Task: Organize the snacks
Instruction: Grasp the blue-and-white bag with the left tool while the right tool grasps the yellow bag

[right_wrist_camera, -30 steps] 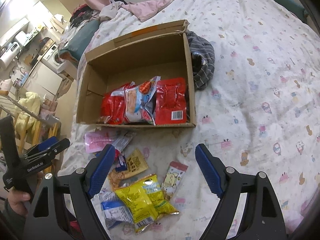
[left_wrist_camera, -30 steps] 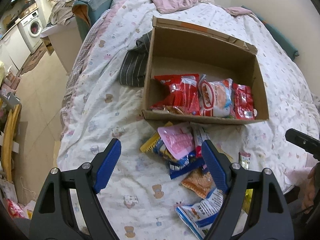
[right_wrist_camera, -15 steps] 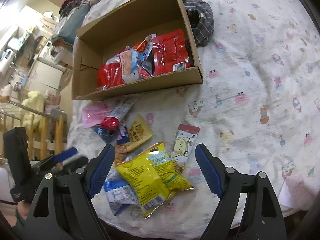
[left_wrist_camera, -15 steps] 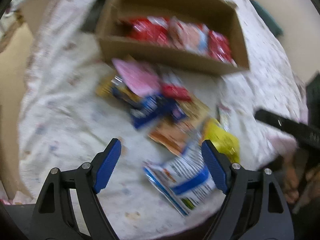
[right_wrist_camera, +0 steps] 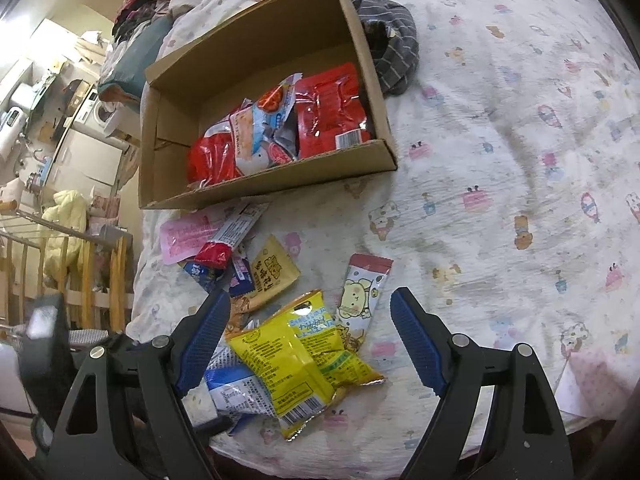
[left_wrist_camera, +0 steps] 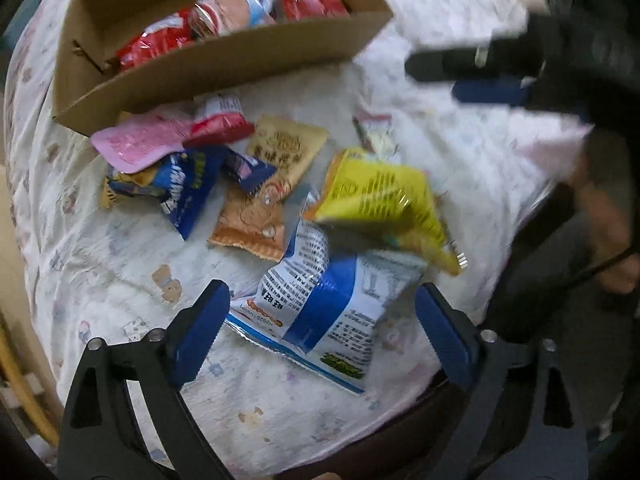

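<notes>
My view: cardboard box (right_wrist_camera: pixel 256 92) holding 3 snack packets (right_wrist_camera: pixel 280 128); both my left gripper (left_wrist_camera: pixel 320 328) and right gripper (right_wrist_camera: pixel 310 336) spread wide, empty, above loose packets.

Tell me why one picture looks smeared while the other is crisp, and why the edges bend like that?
Left wrist view: motion blur smears the yellow packet and the other hand's tongs, though its own left tongs stay sharp. Right wrist view: crisp, print readable on the yellow packet, glare on the red packets in the cardboard box. Both views: fisheye curving with dark corners.
</notes>
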